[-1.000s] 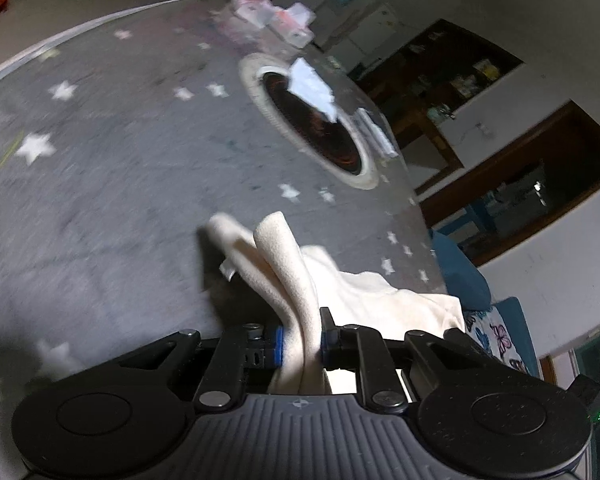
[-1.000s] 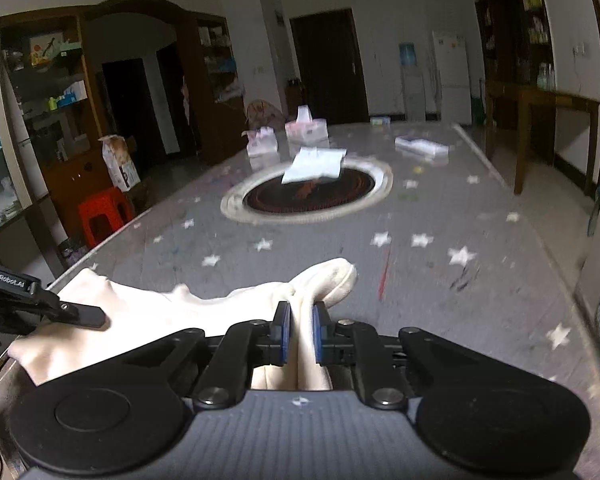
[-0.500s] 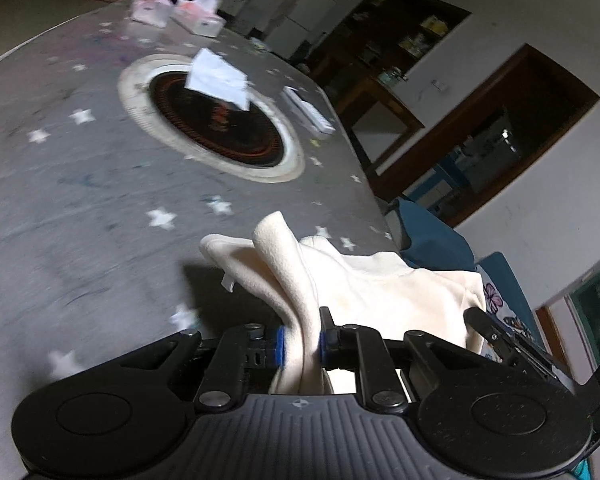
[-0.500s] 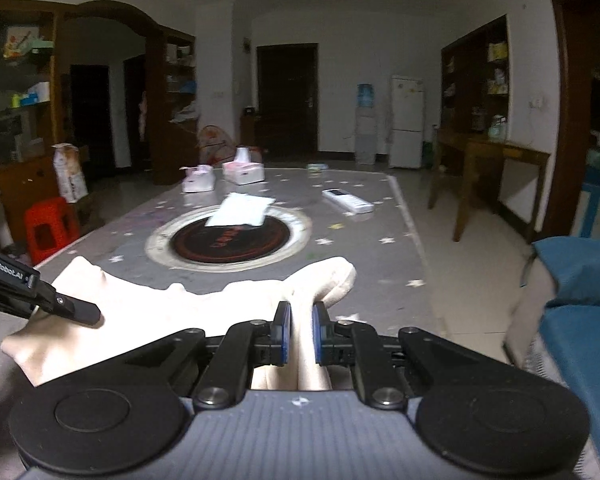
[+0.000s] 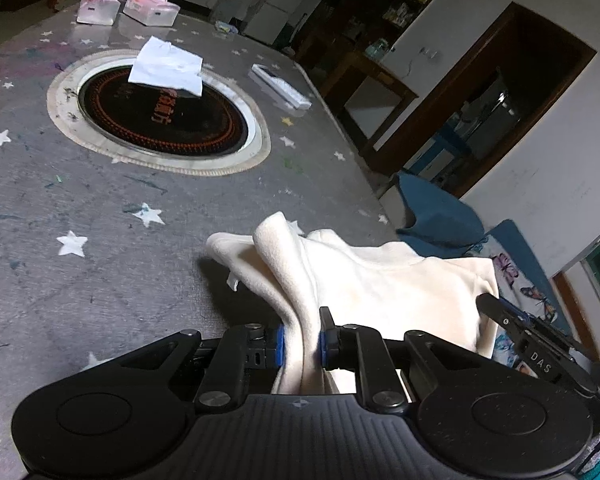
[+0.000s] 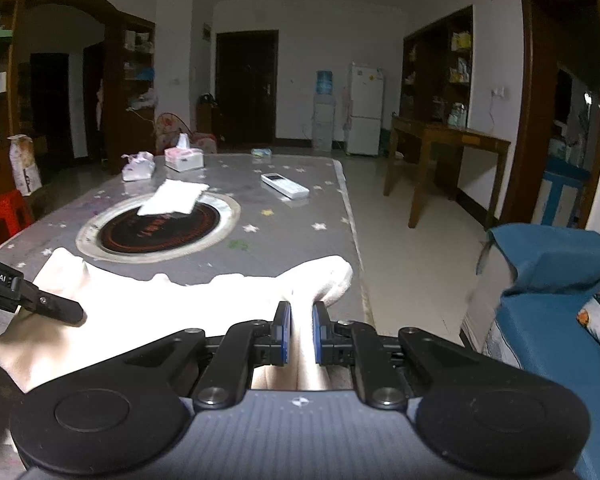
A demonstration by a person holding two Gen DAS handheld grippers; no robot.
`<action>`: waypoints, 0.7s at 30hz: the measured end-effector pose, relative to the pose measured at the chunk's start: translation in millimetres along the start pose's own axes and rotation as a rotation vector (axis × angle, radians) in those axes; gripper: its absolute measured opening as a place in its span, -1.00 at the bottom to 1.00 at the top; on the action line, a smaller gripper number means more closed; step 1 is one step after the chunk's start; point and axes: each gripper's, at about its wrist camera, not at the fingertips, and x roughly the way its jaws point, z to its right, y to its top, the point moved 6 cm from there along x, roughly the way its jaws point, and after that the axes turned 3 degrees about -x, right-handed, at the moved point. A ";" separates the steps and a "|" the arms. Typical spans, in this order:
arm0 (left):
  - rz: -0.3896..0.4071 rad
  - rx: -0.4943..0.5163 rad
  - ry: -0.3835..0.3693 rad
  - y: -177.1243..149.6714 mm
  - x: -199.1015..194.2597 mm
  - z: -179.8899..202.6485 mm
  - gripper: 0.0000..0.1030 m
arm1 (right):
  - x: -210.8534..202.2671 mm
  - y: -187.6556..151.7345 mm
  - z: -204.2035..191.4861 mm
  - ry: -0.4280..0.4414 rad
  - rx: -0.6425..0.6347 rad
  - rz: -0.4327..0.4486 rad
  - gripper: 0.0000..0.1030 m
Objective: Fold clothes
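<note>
Both claws, left (image 5: 300,338) and right (image 6: 300,334), pinch the cream garment (image 5: 380,284).

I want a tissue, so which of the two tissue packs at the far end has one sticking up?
The pink tissue box, right of the crumpled plastic pack; a white tissue stands up from its top, while the pack shows none.

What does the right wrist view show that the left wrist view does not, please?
Only the right wrist view shows the red stool and the water dispenser. Only the left wrist view shows the butterfly-print fabric. Both show the cream garment clamped in the left gripper and the right gripper, the round hotplate and the white remote.
</note>
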 end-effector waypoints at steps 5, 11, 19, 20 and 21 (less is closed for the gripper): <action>-0.025 0.002 0.027 -2.2 13.0 -5.5 -0.65 | 16.5 -13.3 5.6 -0.012 0.005 -0.037 -0.81; -0.026 0.017 0.069 -3.0 16.0 -13.7 -0.51 | 35.4 -27.9 13.5 -0.028 0.020 -0.089 -0.79; 0.032 0.018 0.140 7.6 4.9 -22.8 -0.20 | 37.3 -28.9 16.9 -0.047 0.038 -0.092 -0.76; 0.047 0.016 0.148 10.1 2.0 -22.9 -0.20 | 37.9 -28.1 14.5 -0.031 0.039 -0.091 -0.76; 0.064 0.023 0.154 12.4 -0.7 -21.1 -0.20 | 40.0 -27.3 10.9 -0.013 0.042 -0.093 -0.76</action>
